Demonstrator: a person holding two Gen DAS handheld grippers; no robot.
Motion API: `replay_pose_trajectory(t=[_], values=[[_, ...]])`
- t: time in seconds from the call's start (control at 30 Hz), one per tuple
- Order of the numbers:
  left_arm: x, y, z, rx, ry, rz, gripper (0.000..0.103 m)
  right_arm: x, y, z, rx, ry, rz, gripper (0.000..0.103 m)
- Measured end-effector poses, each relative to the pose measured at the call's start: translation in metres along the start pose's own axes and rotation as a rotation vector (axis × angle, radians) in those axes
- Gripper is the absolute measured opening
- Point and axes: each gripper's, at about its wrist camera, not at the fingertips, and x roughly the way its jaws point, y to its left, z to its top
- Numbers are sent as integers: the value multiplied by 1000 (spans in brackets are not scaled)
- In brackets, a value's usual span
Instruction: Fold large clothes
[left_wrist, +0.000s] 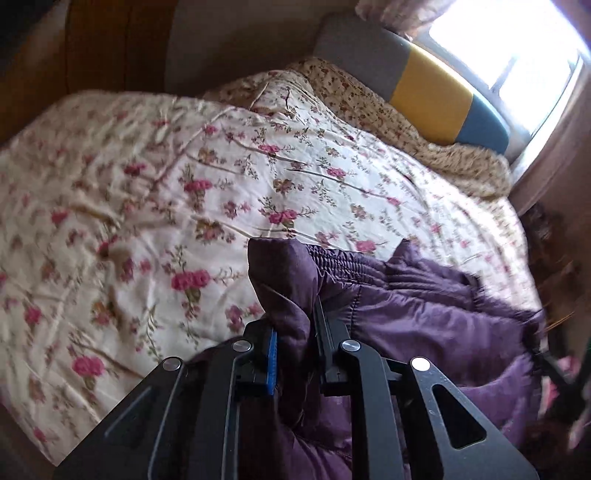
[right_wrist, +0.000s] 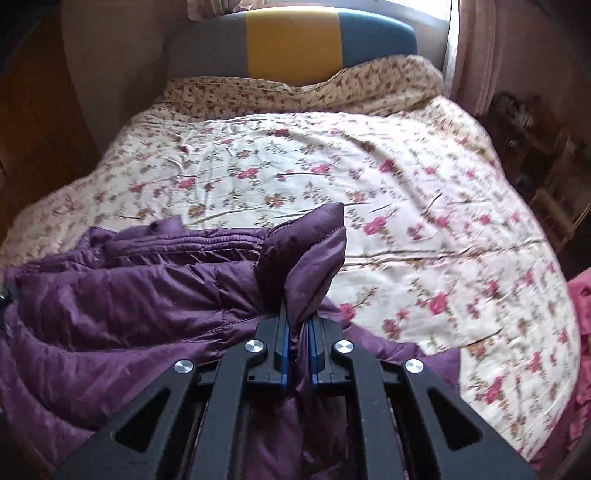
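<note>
both grippers, left (left_wrist: 293, 339) and right (right_wrist: 297, 325), level, fingers clenched on bunched purple jacket (right_wrist: 129, 280) over floral bedspread (right_wrist: 406, 184)

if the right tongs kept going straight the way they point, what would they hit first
Likely the floral bedspread: the right tongs, shut on a puffed corner of the purple jacket, aim across it toward the headboard. Depth is unclear.

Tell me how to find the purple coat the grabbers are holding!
Start at the big bed with the flowery quilt and the gray, yellow and blue headboard. At its near end lies the purple puffer jacket, pinched by the left gripper and right gripper. It is the only plain, shiny, quilted thing on the flowers.
</note>
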Motion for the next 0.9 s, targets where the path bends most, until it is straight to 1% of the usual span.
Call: replay_pose_trajectory(t=[0.03, 0.1, 0.23, 0.33, 0.47, 0.57, 0.7, 0.77, 0.8, 0.83, 0.87, 0.9], values=[[4, -7, -2, 36, -7, 34, 15, 3, 6, -2, -31, -4, -41, 7], [11, -13, -4, 74, -10, 76, 15, 9, 13, -7, -70, -7, -93, 7], [27, -16, -8, 119, -10, 121, 15, 26, 19, -15, -114, 5, -145, 7], [42, -15, -12, 126, -8, 126, 16, 44, 21, -19, -119, 24, -156, 6], [56, -15, -16, 134, -39, 134, 16, 65, 24, -22, -121, 30, -167, 6], [61, -9, -15, 100, -53, 114, 18, 70, 26, -24, -125, 22, -180, 6], [60, -10, -15, 96, -55, 107, 18, 68, 23, -23, -115, 23, -165, 8], [57, -11, -13, 94, -50, 118, 25, 64, 23, -22, -119, 26, -170, 8], [53, -9, -12, 83, -50, 140, 44, 63, 23, -21, -118, 29, -169, 10], [49, -7, -11, 68, -54, 153, 66, 60, 22, -20, -116, 31, -172, 11], [41, -2, -11, 41, -71, 137, 72, 56, 20, -18, -111, 28, -179, 17], [31, 1, -11, 22, -89, 122, 73, 52, 19, -17, -105, 21, -181, 26]])
